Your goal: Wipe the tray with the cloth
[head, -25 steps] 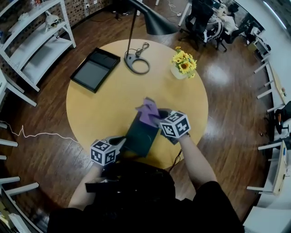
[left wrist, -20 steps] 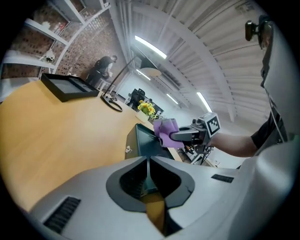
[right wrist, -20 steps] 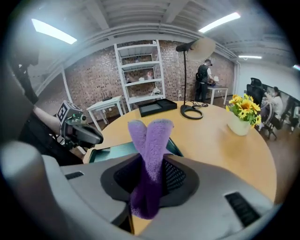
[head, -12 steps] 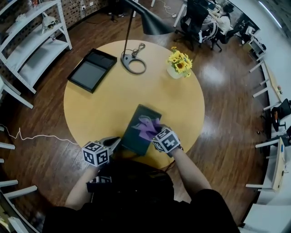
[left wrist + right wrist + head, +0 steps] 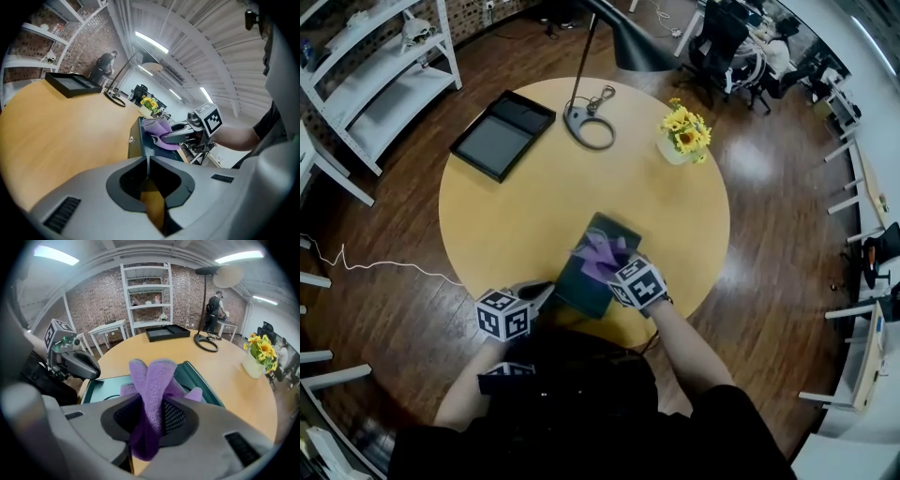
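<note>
Purple cloth (image 5: pixel 600 254), bunched and pinched fast in the right gripper (image 5: pixel 149 414), sits down on the dark green tray (image 5: pixel 578 287) near the front edge of the round wooden bench (image 5: pixel 502 225). The left gripper (image 5: pixel 148 162), pressed together, appears to nip the tray's near rim.

A round yellow wooden table (image 5: pixel 487 234) holds a black lamp (image 5: pixel 591 128) with a ring base, a white pot of yellow flowers (image 5: pixel 685 131) and a black shallow frame (image 5: pixel 502 135). White shelving (image 5: pixel 380 89) stands nearby.
</note>
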Tool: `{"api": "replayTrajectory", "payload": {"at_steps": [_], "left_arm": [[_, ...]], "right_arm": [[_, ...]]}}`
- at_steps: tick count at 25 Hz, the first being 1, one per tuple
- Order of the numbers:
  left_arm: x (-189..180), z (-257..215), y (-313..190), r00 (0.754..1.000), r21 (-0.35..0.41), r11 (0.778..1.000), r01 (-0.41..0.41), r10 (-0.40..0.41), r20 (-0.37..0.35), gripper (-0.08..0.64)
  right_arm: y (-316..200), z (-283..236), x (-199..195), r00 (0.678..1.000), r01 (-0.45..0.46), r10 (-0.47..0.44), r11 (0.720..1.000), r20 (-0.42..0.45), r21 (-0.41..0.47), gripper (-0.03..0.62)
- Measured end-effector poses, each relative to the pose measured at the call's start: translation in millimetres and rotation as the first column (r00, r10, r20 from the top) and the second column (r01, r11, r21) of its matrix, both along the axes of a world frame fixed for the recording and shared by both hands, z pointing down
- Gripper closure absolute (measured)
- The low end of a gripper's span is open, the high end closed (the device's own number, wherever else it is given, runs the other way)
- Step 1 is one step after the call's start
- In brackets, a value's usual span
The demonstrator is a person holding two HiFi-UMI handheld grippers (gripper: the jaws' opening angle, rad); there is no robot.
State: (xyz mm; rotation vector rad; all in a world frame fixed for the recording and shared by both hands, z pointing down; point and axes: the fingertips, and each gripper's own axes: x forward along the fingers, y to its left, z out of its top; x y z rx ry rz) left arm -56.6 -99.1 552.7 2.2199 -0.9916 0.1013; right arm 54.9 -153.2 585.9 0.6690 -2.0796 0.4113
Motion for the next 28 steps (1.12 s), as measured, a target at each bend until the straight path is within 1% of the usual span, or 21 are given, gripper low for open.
{"api": "replayTrajectory", "payload": {"at_steps": [3,5,8,12,16,19,20,21,23,25,26,28], "left_arm": [[-8.3,0.4,2.3,1.0,-0.009,1.0,0.02,-0.02,-0.003,0.548],[-15.2,-1.9,2.2,0.999,-0.008,0.999,0.04,-0.04,-0.009,0.548],[-24.1,-9.0,3.6,0.997,0.004,0.998,0.07,-0.07,-0.027,0.549],[-33.2,-16.7,5.2,0.994,0.016,0.996,0.092,-0.091,-0.054,0.548],[-37.3,-16.0,2.9,0.993,0.019,0.995,0.093,-0.091,-0.074,0.548],[-32.9,-11.8,3.4,0.994,0.013,0.997,0.075,-0.074,-0.076,0.548],[-30.0,-11.6,4.0,0.995,0.012,0.998,0.065,-0.064,-0.077,0.549],[-27.2,-12.2,4.6,0.995,0.014,0.998,0.055,-0.054,-0.079,0.549],[-24.6,-13.7,5.4,0.996,0.019,0.999,0.039,-0.037,-0.081,0.548],[-26.3,-13.1,6.2,0.996,0.019,0.999,0.032,-0.031,-0.079,0.548],[-27.5,-12.5,7.1,0.996,0.016,0.999,0.032,-0.03,-0.079,0.548],[-28.7,-11.9,9.6,0.997,0.01,1.0,0.029,-0.028,-0.076,0.548]], "right_arm": [[-2.9,-0.7,-20.1,0.999,0.048,-0.046,0.997,-0.024,0.052,0.488],[-7.4,-0.9,-33.0,0.998,0.061,-0.059,0.995,-0.033,0.075,0.488],[-13.4,0.0,-47.9,0.999,0.052,-0.051,0.996,-0.017,0.079,0.488],[-19.3,0.5,-58.6,0.999,0.038,-0.038,0.996,-0.011,0.078,0.488],[-29.7,-0.5,-70.8,1.0,0.016,-0.016,0.997,-0.006,0.069,0.488],[-34.0,-1.3,-78.9,1.0,0.012,-0.012,0.998,-0.01,0.065,0.488],[-33.6,-2.3,-77.0,1.0,0.008,-0.008,0.998,-0.001,0.06,0.488],[-31.6,-7.7,-75.0,1.0,-0.001,-0.001,0.999,0.031,0.05,0.489],[-25.1,-28.0,-69.1,0.991,-0.024,0.02,0.999,0.133,0.03,0.489],[-14.7,-47.0,-56.1,0.98,-0.022,0.017,1.0,0.199,0.022,0.489],[-7.5,-52.2,-46.9,0.978,-0.004,0.0,1.0,0.207,0.022,0.489],[11.6,-52.9,-27.1,0.979,0.054,-0.055,0.998,0.196,0.011,0.489]]}}
